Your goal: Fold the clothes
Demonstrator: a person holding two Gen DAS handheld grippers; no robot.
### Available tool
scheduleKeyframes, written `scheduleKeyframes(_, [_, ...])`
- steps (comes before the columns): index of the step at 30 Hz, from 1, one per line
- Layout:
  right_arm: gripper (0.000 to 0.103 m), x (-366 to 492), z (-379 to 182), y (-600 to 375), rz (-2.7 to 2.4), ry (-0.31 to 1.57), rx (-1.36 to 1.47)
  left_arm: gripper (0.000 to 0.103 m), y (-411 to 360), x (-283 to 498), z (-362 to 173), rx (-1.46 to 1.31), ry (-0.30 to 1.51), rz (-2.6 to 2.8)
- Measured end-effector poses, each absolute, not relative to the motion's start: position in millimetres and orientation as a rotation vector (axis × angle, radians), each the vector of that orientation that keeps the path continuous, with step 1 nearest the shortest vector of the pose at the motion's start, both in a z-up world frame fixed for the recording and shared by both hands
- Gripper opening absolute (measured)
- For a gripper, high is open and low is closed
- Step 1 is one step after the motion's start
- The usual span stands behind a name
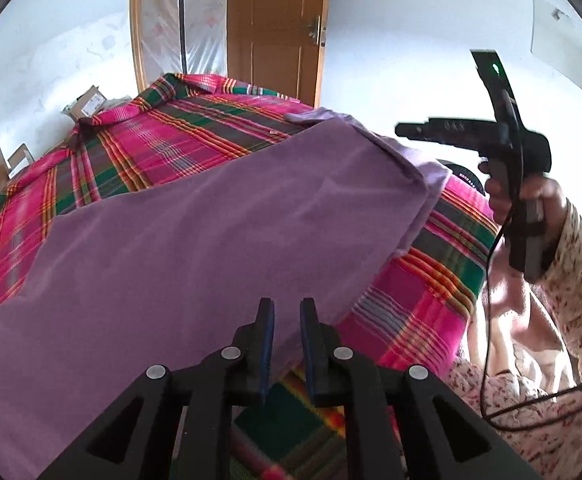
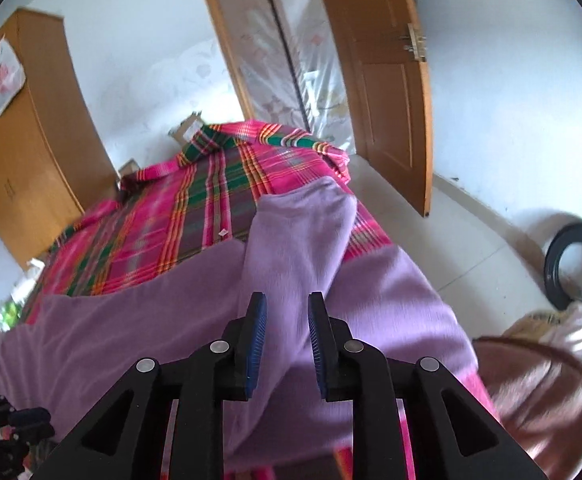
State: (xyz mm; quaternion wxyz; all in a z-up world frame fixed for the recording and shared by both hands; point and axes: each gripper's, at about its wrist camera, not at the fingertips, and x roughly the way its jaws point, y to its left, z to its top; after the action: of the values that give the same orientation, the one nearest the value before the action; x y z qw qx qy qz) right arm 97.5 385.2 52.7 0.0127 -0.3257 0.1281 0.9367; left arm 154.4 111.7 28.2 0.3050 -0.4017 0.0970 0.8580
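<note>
My purple garment (image 1: 195, 232) lies spread on the plaid bed (image 1: 139, 148), one sleeve (image 2: 303, 232) lying lengthwise. Both my left gripper (image 1: 287, 344) and right gripper (image 2: 287, 340) hang above it, jaws apart, empty. Judging mid-fold; any further fold needs an edge pinched.

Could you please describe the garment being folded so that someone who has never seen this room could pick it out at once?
Find the bed covered by a pink, green and orange plaid sheet, in front of the open wooden door. The purple garment lies spread across the near end of it, one sleeve laid toward the far end. It is the only plain, single-coloured cloth on the patterned bed.
</note>
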Motion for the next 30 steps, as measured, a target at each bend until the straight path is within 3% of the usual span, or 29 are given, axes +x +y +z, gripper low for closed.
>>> scheduleKeyframes(4, [0.042, 62, 51, 384, 2.932, 0.359, -1.110, 0.013, 122, 145, 23, -1.078, 0.239, 2.238])
scheduleKeyframes(18, [0.042, -45, 43, 370, 2.884, 0.169, -1.413, 0.015, 137, 127, 12, -1.102, 0.217, 2.199])
scheduleKeyframes(28, [0.041, -58, 33, 365, 2.776, 0.033, -1.471, 0.016, 137, 122, 11, -1.096, 0.182, 2.191])
scheduleKeyframes(30, [0.027, -60, 31, 365, 2.748, 0.010, -1.471, 0.016, 137, 122, 11, -1.094, 0.184, 2.193])
